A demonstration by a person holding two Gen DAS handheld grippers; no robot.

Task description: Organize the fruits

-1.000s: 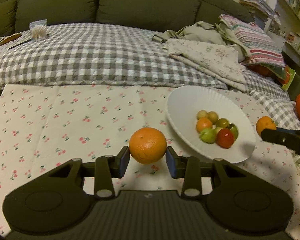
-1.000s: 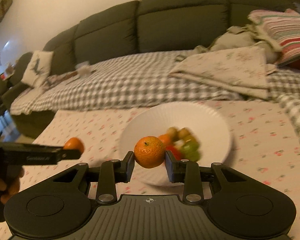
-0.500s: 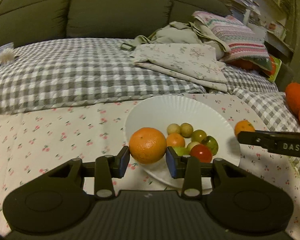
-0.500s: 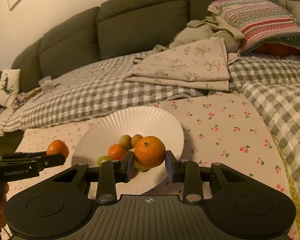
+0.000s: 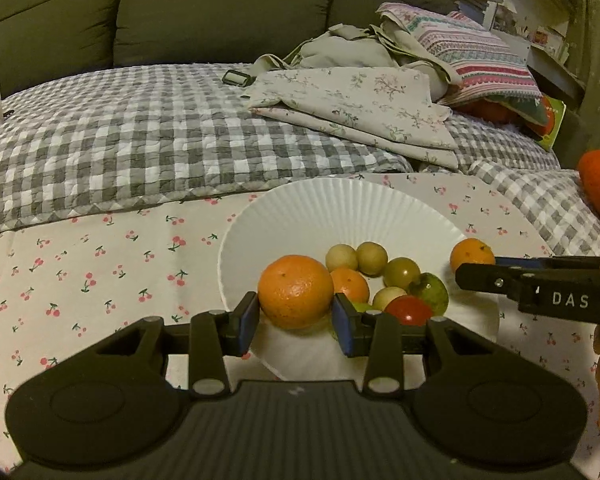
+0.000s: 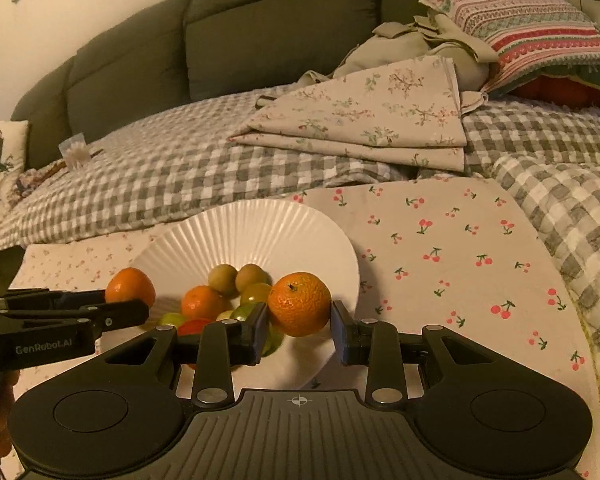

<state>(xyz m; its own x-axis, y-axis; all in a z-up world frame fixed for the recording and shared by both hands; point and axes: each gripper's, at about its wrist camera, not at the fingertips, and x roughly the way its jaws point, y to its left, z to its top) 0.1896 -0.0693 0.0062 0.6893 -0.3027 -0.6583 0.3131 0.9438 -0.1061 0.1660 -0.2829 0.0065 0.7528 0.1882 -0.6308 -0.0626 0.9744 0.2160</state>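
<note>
Worked on a cherry-print cloth (image 5: pixel 100 264) spread in front of a checked quilt (image 5: pixel 120 140). Found wide bare cloth to the left and right of the plate, and the quilt's raised edge just beyond the far rim.

Located the white fluted plate (image 5: pixel 339 208) centrally, bare across the far half and loaded on the near half with a cluster of small fruits (image 5: pixel 395 276).

Within the last second, brought the left gripper (image 5: pixel 296 314) in from the bare cloth on the left to above the plate's near-left rim. Brought the right gripper (image 6: pixel 300 322) from the near rim to the plate's right side. Kept both clamped with pads pressed to the fruit's sides: left on the left-hand orange (image 5: pixel 296 291), right on the right-hand orange (image 6: pixel 299 303). Apparently held both clear of the plate surface.

Judged the carry complete and the set-down next. Noted free room toward the far half. Noted risk of knocking the small fruits and of crowding the two grippers together over the near rim.
</note>
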